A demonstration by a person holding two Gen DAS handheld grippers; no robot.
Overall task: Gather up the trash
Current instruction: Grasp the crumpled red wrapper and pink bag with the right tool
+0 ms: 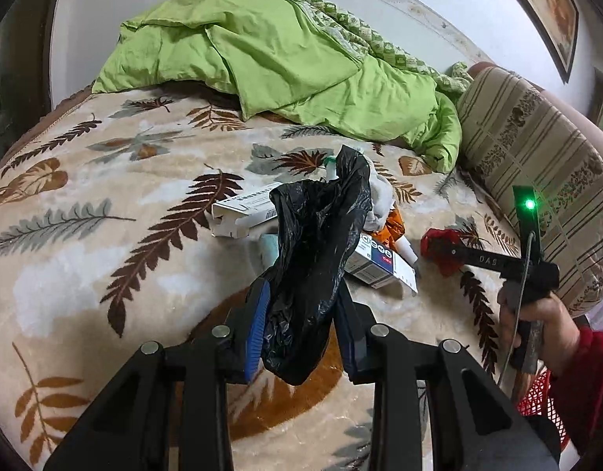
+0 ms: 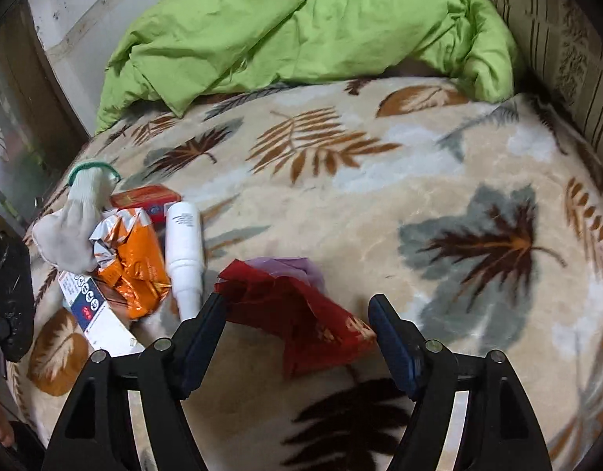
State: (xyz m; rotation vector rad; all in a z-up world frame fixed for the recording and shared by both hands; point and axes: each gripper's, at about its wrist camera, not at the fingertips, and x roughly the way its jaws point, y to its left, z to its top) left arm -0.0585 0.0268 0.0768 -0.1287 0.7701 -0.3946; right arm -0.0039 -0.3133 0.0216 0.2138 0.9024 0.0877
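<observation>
My left gripper (image 1: 301, 306) is shut on a black plastic bag (image 1: 317, 251) and holds it up above the bed. My right gripper (image 2: 297, 314) is open, its jaws on either side of a red wrapper (image 2: 297, 314) that lies on the leaf-pattern blanket (image 2: 379, 196); it also shows in the left wrist view (image 1: 438, 247). To the left lies a trash pile: a white glove (image 2: 73, 223), an orange foil wrapper (image 2: 132, 267), a white bottle (image 2: 185, 251), a red box (image 2: 148, 198) and a white-blue box (image 2: 93, 314). A long white box (image 1: 242, 212) lies behind the bag.
A crumpled green quilt (image 1: 281, 62) lies at the back of the bed. A striped cushion (image 1: 536, 165) stands at the right. A red mesh basket (image 1: 536, 396) shows at the lower right edge, beside the bed.
</observation>
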